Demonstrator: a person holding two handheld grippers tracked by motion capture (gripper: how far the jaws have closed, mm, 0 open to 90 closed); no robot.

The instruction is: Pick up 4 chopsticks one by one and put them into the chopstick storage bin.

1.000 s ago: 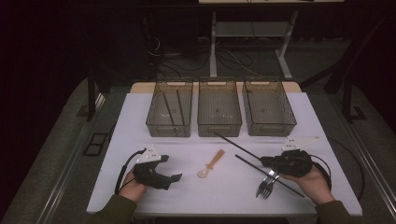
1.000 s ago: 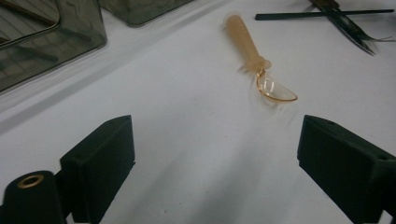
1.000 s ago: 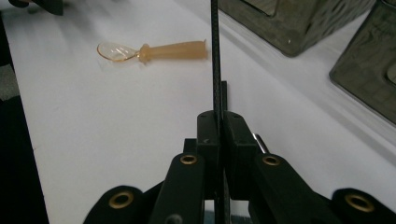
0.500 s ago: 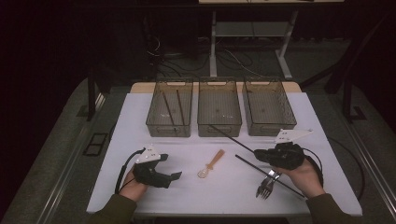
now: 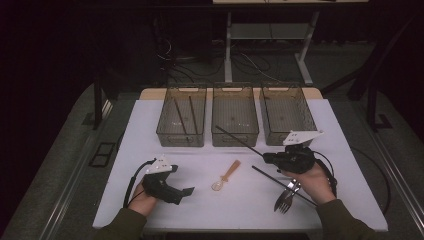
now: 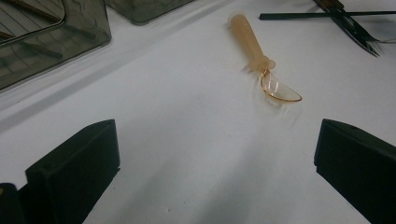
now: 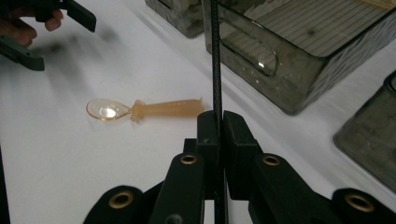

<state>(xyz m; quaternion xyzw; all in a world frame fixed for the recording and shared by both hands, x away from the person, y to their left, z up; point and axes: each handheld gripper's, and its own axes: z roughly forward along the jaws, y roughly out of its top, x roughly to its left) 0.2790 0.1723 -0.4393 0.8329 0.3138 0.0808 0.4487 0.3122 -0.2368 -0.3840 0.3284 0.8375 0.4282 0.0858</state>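
Note:
My right gripper (image 5: 266,158) (image 7: 217,125) is shut on a thin black chopstick (image 5: 239,141) (image 7: 216,56), held off the table and slanting toward the front of the middle clear bin (image 5: 235,131). A second black chopstick (image 5: 280,184) lies on the white table by a metal fork (image 5: 285,197). An amber plastic spoon (image 5: 226,176) (image 6: 261,65) (image 7: 149,109) lies mid-table between the hands. My left gripper (image 5: 181,189) (image 6: 215,172) rests at the front left; its jaws have just been opening and stand wide apart, nothing between them.
Three clear bins stand in a row at the back; the left bin (image 5: 165,131) holds two dark chopsticks, and the right bin (image 5: 272,134) is beside my right hand. The table's front edge (image 5: 240,231) runs just ahead of both forearms.
My right hand has lifted the chopstick and carried it left and away from me, toward the middle bin. The left hand has stayed in place.

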